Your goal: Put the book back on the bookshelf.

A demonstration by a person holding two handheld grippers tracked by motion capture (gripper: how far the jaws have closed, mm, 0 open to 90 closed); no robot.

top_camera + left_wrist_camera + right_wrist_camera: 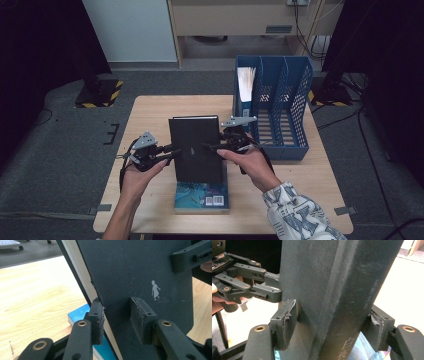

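A black hardcover book (pixel 195 147) stands upright in the middle of the wooden table (pixel 150 115), held from both sides. My left gripper (pixel 172 149) is shut on its open page edge; in the left gripper view (pixel 117 315) the pads (pixel 96 315) press on both covers of the black book (pixel 140 270). My right gripper (pixel 212 146) is shut on the spine side, with its pads (pixel 284 325) clamping the black book (pixel 332 277) from either side. The book's lower end is over a blue book (pixel 202 197) that lies flat on the table.
A blue perforated file holder (pixel 280 100) stands at the table's back right, with a white-paged volume (pixel 246 82) in its leftmost slot. The table's front edge is close behind the blue book. Dark equipment stands on the floor at both sides.
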